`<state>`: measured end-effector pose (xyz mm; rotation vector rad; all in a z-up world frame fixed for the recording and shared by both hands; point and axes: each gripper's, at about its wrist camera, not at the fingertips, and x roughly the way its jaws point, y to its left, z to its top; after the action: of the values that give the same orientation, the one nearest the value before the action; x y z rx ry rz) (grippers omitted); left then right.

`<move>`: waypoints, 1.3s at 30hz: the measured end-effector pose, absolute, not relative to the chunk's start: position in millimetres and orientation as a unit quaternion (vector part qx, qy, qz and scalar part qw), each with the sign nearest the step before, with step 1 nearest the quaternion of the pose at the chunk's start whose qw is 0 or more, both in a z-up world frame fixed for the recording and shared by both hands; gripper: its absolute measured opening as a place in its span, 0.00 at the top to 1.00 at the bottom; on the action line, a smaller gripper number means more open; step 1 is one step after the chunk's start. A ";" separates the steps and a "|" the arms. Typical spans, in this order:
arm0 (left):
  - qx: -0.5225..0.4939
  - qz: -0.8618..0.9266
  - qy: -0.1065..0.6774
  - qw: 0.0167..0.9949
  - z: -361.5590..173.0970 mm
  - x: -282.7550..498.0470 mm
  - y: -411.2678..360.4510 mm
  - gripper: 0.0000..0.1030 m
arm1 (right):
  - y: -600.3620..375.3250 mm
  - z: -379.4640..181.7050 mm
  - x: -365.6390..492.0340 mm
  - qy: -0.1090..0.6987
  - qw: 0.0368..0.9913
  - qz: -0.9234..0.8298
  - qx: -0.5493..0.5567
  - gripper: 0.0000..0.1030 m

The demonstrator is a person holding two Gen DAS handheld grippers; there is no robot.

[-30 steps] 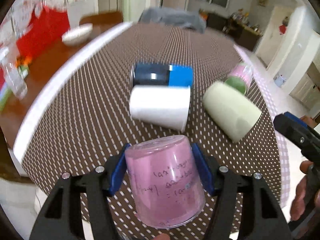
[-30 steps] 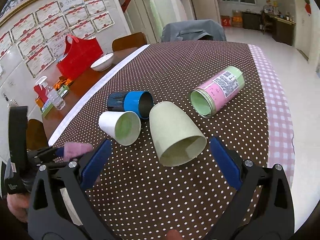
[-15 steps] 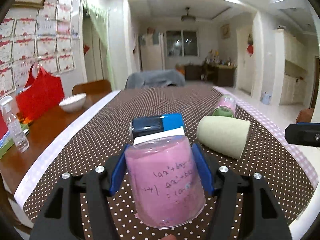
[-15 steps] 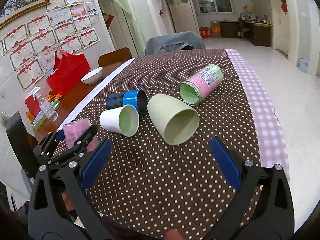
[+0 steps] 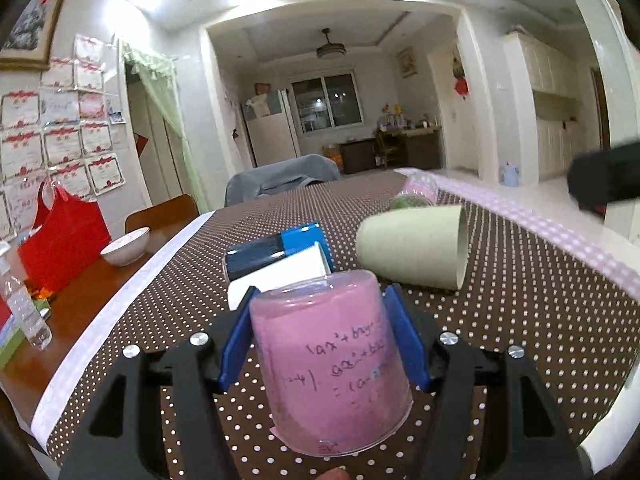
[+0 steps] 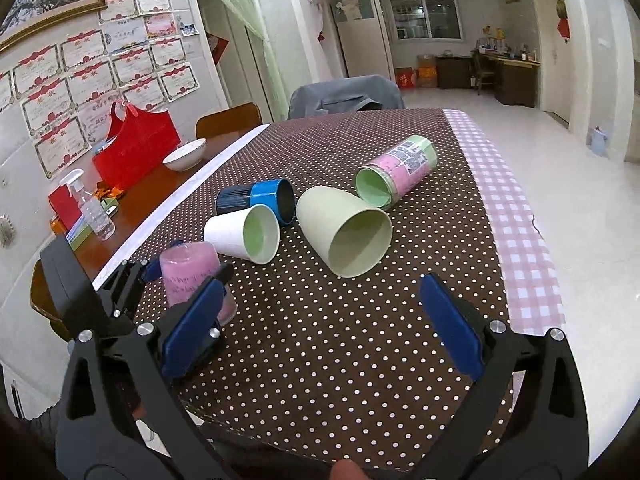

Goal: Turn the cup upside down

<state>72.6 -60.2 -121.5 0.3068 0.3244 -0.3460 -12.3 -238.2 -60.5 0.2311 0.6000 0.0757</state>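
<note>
Left gripper: clamped on both sides of pink cup, closed end up, mouth at polka-dot tablecloth.
Right gripper: spread wide, holding nothing.
Beyond: white cup, green cup, both lying sideways.

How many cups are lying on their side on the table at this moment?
4: the white cup, the blue cup just behind it, the pale green cup in the middle, and the pink-and-green labelled cup farthest back. None seems hidden.
</note>
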 end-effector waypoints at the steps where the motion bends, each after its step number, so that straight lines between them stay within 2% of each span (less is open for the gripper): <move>1: 0.153 -0.171 0.161 0.960 -121.7 72.4 -60.8 0.38 | -239.0 -60.2 -12.8 0.294 0.948 0.037 0.114 0.06; 3: 0.157 -0.170 0.166 0.959 -122.4 72.1 -61.2 0.36 | -239.1 -60.0 -13.3 0.293 0.948 0.038 0.114 0.06; 6: 0.155 -0.168 0.178 0.957 -124.3 70.4 -58.9 0.22 | -238.0 -58.7 -14.4 0.294 0.948 0.039 0.114 0.06; 11: 0.148 -0.166 0.188 0.957 -126.9 66.7 -52.0 0.17 | -234.3 -55.8 -16.0 0.294 0.948 0.043 0.112 0.06; 18: 0.125 -0.165 0.186 0.961 -111.4 55.7 -41.8 0.04 | -228.3 -50.5 -19.0 0.288 0.950 0.049 0.115 0.06; 39: 0.064 -0.110 0.211 0.969 -39.1 30.0 -10.3 0.04 | -227.4 -17.3 -45.0 0.215 0.967 0.046 0.127 0.06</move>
<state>30.0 -10.3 -39.1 0.1301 0.4263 -0.2227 -45.0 -227.4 -17.3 0.2560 0.4339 0.0930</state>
